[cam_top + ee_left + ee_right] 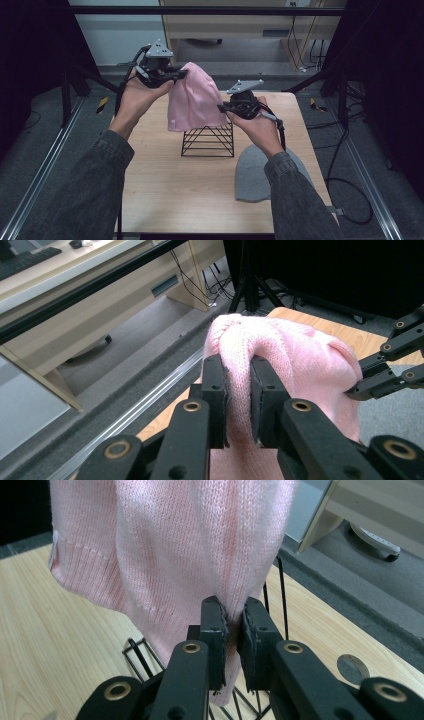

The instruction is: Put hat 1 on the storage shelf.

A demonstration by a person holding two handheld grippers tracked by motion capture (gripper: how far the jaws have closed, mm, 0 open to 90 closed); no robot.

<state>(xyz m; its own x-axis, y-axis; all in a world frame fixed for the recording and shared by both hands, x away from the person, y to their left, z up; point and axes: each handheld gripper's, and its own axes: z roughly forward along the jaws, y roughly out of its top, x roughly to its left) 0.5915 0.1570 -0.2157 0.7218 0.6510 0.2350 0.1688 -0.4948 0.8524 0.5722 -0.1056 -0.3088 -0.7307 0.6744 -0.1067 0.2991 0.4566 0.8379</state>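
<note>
A pink knit beanie (192, 100) hangs in the air above a black wire stand (208, 140) in the middle of the table. My left gripper (181, 75) is shut on the hat's top, and in the left gripper view its jaws pinch a fold of the pink knit (280, 345). My right gripper (223, 107) is shut on the hat's lower right edge; in the right gripper view the ribbed hem (150, 550) is squeezed between its jaws, with the stand's wires (280, 605) just behind. A grey beanie (252, 175) lies flat on the table at the right.
The wooden table (170, 180) has bare room to the left and front of the stand. Black frame legs (70, 85) stand at both sides, and a cable (345, 200) trails on the floor at the right. A desk (240, 25) stands beyond the table's far edge.
</note>
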